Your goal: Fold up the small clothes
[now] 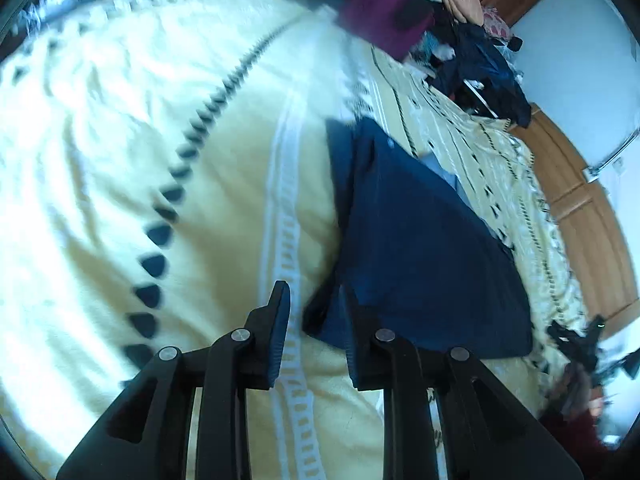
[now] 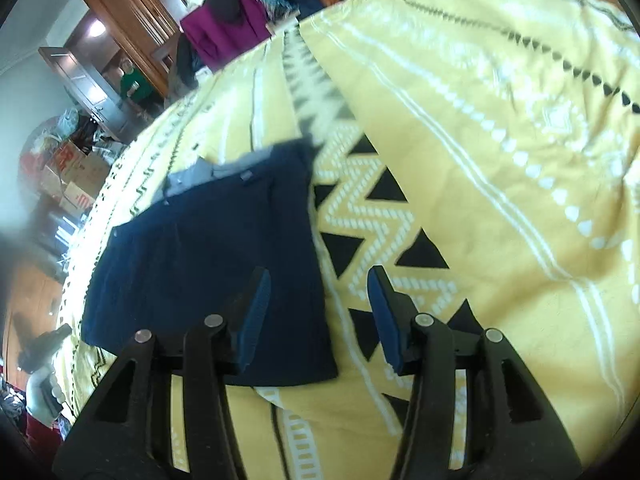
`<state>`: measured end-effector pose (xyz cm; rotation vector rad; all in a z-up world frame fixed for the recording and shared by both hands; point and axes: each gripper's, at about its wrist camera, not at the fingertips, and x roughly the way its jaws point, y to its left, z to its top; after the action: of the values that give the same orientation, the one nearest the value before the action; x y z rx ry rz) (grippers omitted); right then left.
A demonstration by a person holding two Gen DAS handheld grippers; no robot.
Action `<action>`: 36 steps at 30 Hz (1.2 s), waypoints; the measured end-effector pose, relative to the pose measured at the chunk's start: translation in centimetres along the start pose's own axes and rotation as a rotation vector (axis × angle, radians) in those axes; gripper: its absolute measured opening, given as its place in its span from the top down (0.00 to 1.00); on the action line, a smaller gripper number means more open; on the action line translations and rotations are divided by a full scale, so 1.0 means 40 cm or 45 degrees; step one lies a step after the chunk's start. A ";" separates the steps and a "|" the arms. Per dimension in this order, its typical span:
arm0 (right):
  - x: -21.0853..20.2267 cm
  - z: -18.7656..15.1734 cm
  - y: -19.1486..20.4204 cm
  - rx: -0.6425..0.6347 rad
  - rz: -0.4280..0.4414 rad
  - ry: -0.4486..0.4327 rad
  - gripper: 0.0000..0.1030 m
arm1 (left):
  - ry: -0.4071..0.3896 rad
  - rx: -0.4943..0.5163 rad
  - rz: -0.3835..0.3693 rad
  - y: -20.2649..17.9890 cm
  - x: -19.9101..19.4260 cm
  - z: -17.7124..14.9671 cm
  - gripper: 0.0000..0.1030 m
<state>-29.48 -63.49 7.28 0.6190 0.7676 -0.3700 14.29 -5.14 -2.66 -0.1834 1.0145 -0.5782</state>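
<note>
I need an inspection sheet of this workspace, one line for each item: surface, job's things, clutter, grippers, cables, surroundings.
Surface: yellow bedspread with white and black triangle patterns, wrinkled, covering a bed.
Job's things: dark navy folded garment lying flat on the bedspread, a grey layer showing at its far edge.
Clutter: heap of unfolded clothes, one piece magenta, at the far end of the bed.
Grippers: left gripper open, at the garment's near corner; right gripper open, over the garment's edge; neither holds cloth.
Cables: nothing seen.
Surroundings: brown wooden wardrobe doors; cardboard boxes on the floor; a person in a green top in the background.
</note>
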 end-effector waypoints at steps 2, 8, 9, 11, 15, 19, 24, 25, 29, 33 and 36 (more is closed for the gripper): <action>0.007 -0.005 0.044 -0.038 0.004 -0.016 0.51 | -0.042 0.126 0.000 -0.069 -0.022 0.013 0.75; 0.166 -0.082 0.200 -0.137 0.171 0.165 0.52 | 0.072 0.227 -0.402 -0.227 0.116 0.038 0.57; 0.191 -0.096 0.215 -0.152 0.188 0.210 0.52 | 0.125 0.176 -0.395 -0.216 0.164 0.032 0.57; 0.209 -0.124 0.227 -0.186 0.177 0.239 0.51 | 0.196 0.081 -0.309 -0.159 0.219 0.008 0.62; 0.178 -0.141 0.196 -0.170 0.181 0.219 0.45 | 0.150 -0.265 -0.356 0.057 0.176 -0.055 0.97; 0.150 -0.152 0.150 -0.054 0.156 0.195 0.40 | 0.023 -0.375 -0.297 0.153 0.024 -0.122 0.80; 0.148 -0.177 0.161 -0.025 0.129 0.176 0.31 | 0.048 -0.310 -0.369 0.065 -0.006 -0.174 0.51; 0.149 -0.180 0.172 -0.042 0.117 0.173 0.27 | 0.071 -0.319 -0.379 0.037 0.015 -0.177 0.50; 0.151 -0.183 0.194 -0.071 0.101 0.188 0.23 | 0.055 -0.369 -0.291 -0.004 0.063 -0.185 0.50; 0.131 -0.178 0.220 -0.109 0.102 0.197 0.23 | -0.062 -0.491 -0.277 -0.014 0.119 -0.139 0.43; 0.114 -0.165 0.268 -0.168 0.115 0.189 0.23 | -0.124 -0.499 -0.264 -0.029 0.170 -0.098 0.43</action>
<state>-24.31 -51.48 4.33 0.5591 0.8953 -0.1897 13.25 -9.28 -9.35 -0.6638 1.0128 -0.5470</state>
